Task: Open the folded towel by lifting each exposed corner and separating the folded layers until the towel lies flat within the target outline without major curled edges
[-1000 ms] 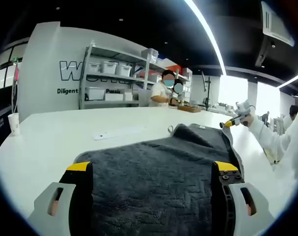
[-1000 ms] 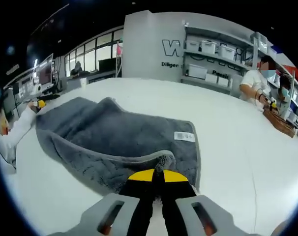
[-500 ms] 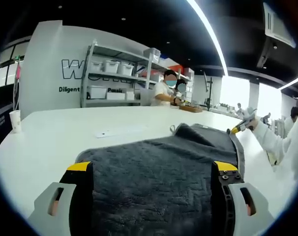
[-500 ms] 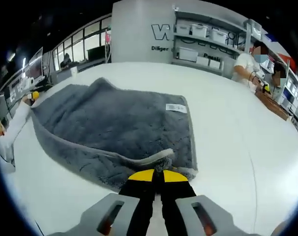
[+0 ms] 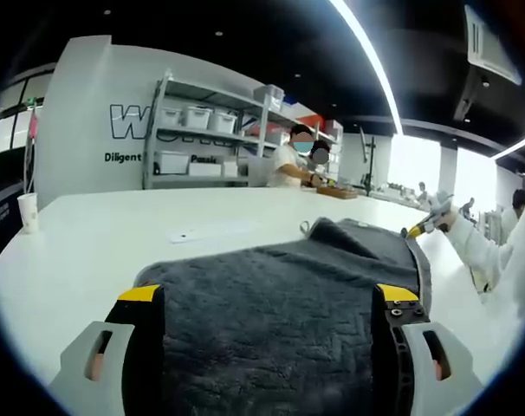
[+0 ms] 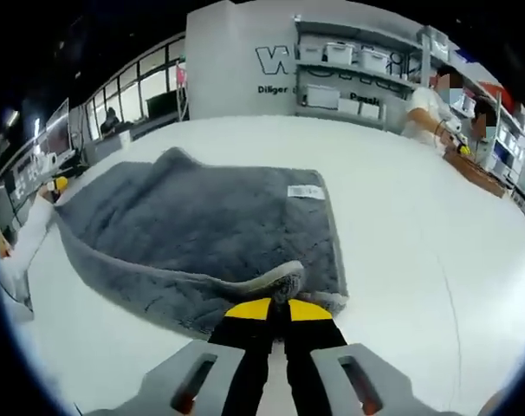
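A dark grey towel (image 6: 202,225) lies spread on the white table (image 6: 418,251), its white label (image 6: 304,191) at the far right corner. My right gripper (image 6: 275,305) is shut on the towel's near edge, which curls up a little over the layer below. In the left gripper view the towel (image 5: 271,303) lies between my wide-open left gripper (image 5: 268,295) jaws, with a raised fold at its far end. The right gripper (image 5: 423,227) shows at the towel's far right, held by a white sleeve. The left gripper (image 6: 61,184) shows at the towel's far left edge.
A paper cup (image 5: 24,214) stands at the table's left edge, and a thin white strip (image 5: 206,232) lies beyond the towel. Shelves with white bins (image 5: 197,130) stand behind, and people (image 5: 288,165) work at the far side.
My right gripper has shifted a little with the towel's edge still in it, and that edge now hangs lower and flatter. The left gripper has stayed where it was.
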Tool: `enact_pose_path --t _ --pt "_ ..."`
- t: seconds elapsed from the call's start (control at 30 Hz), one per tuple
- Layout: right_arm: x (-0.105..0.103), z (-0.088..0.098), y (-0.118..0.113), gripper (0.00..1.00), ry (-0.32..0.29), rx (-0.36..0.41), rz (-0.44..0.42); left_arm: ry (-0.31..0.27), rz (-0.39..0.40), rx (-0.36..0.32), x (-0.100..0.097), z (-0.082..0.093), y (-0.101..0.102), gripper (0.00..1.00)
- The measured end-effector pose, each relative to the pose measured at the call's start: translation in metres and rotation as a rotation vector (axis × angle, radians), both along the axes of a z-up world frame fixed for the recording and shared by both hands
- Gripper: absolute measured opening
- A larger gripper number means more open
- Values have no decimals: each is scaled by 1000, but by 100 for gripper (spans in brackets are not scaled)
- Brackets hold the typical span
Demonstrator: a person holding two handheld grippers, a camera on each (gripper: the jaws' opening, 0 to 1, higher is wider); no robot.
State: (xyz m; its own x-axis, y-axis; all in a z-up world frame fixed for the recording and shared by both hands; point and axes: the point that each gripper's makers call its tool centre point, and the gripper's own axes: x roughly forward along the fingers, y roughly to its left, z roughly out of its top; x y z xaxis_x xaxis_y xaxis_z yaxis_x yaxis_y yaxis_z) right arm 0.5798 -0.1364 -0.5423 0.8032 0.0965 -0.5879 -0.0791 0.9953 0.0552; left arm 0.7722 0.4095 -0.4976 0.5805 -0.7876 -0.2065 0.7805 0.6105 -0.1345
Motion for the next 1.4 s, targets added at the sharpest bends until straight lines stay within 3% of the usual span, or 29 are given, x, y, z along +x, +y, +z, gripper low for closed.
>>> enact_pose_path --t 0.1,0.2,0.37,0.47,0.6,0.8,0.93,1.17,1.4 --pt "2 25 -3 2 -114 19 -36 0 -2 -4 0 1 0 98" --pt "-4 49 5 7 -192 -12 -57 -4 -3 -4 0 2 0 98" --pt "-7 89 4 19 -295 -52 -88 -8 -4 -5 0 4 0 98" --pt "-8 107 12 29 -323 -65 -80 -6 -3 -3 0 3 0 98" --pt "-4 117 26 45 -307 -106 -43 -2 -1 1 1 2 0 98" --pt "1 113 49 62 -256 -120 26 -1 0 4 -1 1 0 98" --pt "3 109 55 78 -225 -127 34 2 1 5 -1 1 0 98" --pt "4 104 65 98 -177 -126 52 10 2 7 0 -1 1 98" --pt "0 103 76 99 -166 -94 78 15 7 10 -1 -3 1 98"
